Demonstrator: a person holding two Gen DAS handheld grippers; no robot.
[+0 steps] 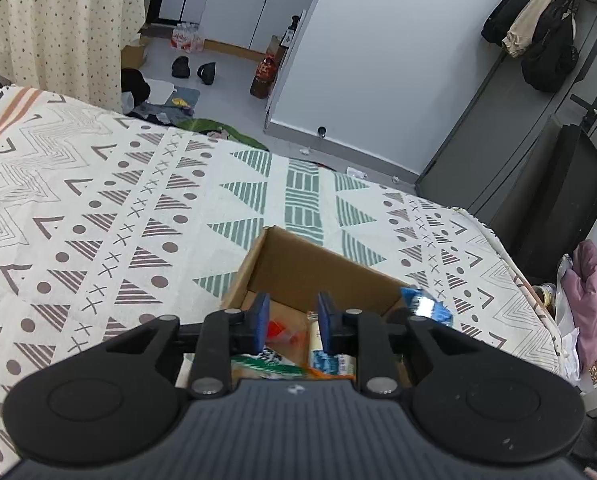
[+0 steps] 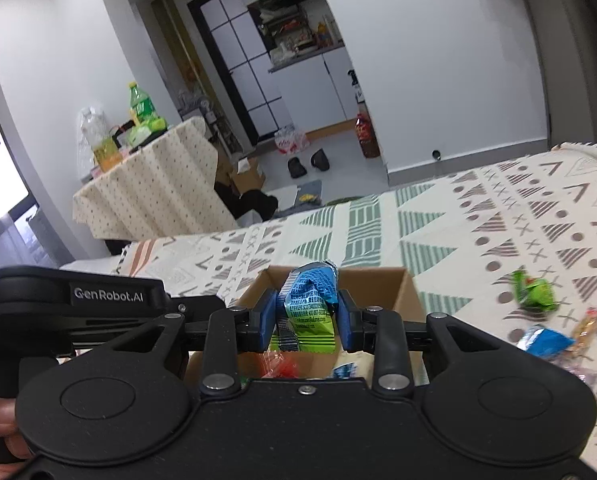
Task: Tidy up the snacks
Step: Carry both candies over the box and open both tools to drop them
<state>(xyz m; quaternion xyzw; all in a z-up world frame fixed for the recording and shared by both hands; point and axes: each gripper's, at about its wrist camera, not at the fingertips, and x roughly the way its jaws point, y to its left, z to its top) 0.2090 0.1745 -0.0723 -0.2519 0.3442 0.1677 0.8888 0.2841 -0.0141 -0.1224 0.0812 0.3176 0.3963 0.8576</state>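
We see an open brown cardboard box [image 1: 298, 264] sitting on the patterned cloth, its flaps up, holding several wrapped snacks: a red-and-clear wrapper [image 1: 278, 330], a pale packet with blue print [image 1: 330, 360] and a green-and-white packet [image 1: 270, 362]. Above the box, a blue-and-green crinkled snack packet [image 2: 308, 308] stands upright. Off to the right on the cloth lie a green wrapped sweet [image 2: 534, 290], a blue foil packet [image 2: 542, 340] and an orange wrapped bar [image 2: 586, 328], the last two touching.
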